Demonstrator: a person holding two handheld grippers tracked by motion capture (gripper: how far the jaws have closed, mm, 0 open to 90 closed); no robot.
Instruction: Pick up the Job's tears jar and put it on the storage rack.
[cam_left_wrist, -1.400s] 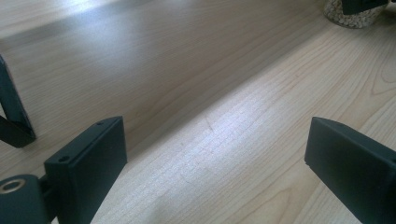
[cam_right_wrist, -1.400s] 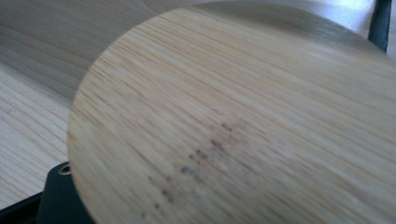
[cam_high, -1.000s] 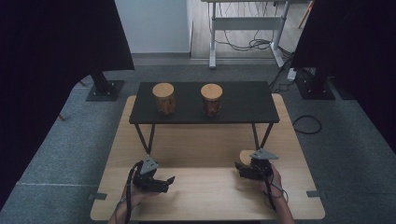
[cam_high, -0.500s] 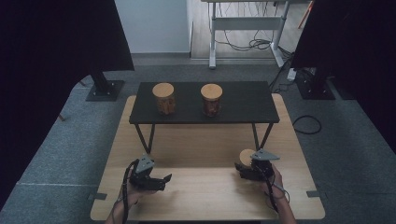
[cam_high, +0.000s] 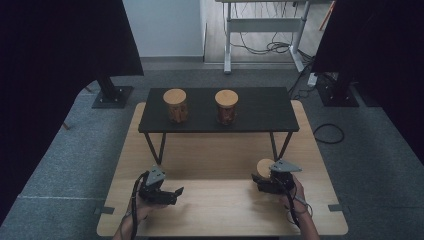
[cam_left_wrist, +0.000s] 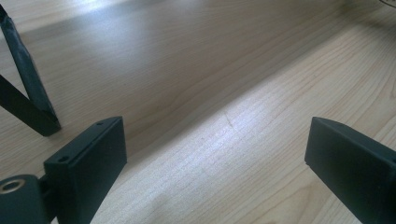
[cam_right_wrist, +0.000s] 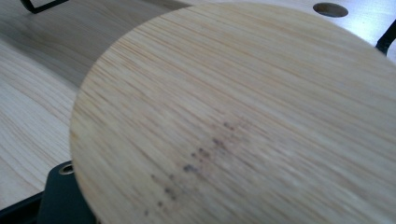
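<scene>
A round bamboo lid (cam_high: 263, 166) is clamped in my right gripper (cam_high: 260, 179), which is shut on it just above the front right of the wooden table (cam_high: 210, 155). The same lid (cam_right_wrist: 243, 116) spreads flat across the right gripper view and hides the jaws. My left gripper (cam_high: 176, 192) rests low at the front left, open, its two black jaws wide apart over bare wood (cam_left_wrist: 217, 158). Two jars with bamboo lids, one on the left (cam_high: 175, 105) and one on the right (cam_high: 226, 106), stand on a black raised shelf (cam_high: 260, 107) at the back.
The black shelf's slanted legs (cam_high: 152, 147) come down onto the table ahead of the left gripper, and one leg (cam_left_wrist: 28, 107) is close in the left gripper view. A round hole (cam_right_wrist: 330, 8) lies in the tabletop beyond the lid. Grey carpet surrounds the table.
</scene>
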